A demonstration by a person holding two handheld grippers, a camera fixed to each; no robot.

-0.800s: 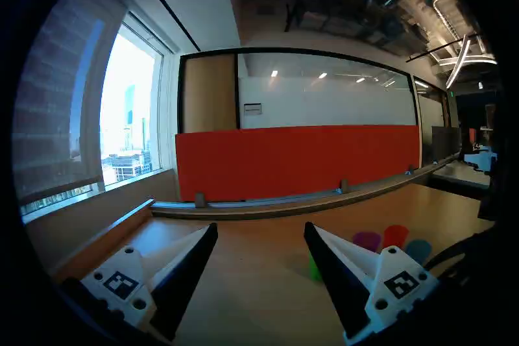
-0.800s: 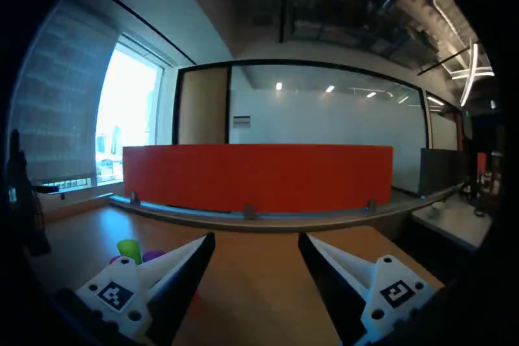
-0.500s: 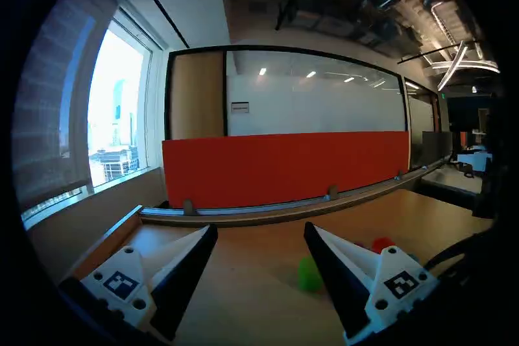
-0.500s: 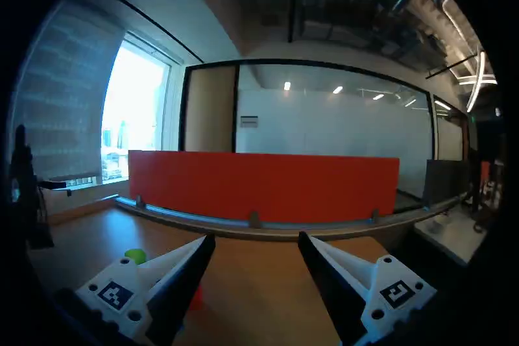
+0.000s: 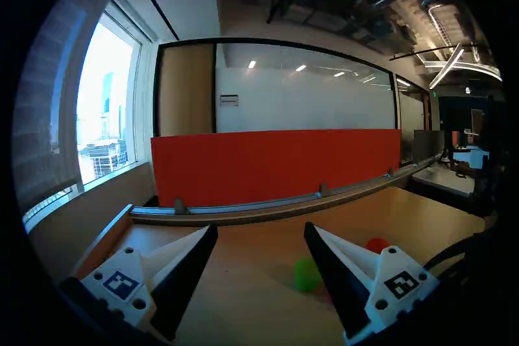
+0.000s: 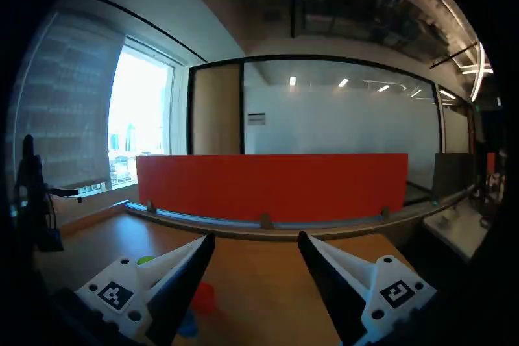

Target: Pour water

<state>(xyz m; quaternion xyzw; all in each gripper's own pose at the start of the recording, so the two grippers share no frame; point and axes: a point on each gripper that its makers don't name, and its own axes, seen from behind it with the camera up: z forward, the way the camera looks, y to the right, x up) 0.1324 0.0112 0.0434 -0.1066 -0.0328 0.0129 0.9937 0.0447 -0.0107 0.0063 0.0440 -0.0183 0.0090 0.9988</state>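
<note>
Left gripper is spread wide with nothing between its fingers, and my right gripper is spread and empty too. Both hang low over the table, looking level across it.

The cups sit between them. In the left gripper view a green cup stands just inside the right-hand finger, and a red cup peeks over that finger. In the right gripper view the red cup and a blue cup are tucked against the left-hand finger, with the green cup showing above it. I can't tell which one holds water.

I judge this to be the approach. I'd tilt each camera down, centre one cup in the gap, and close low on its wall so it stays upright.

Ahead, room is generous up to the red divider. The table edge falls off on my right, and a black stand guards the far left.
</note>
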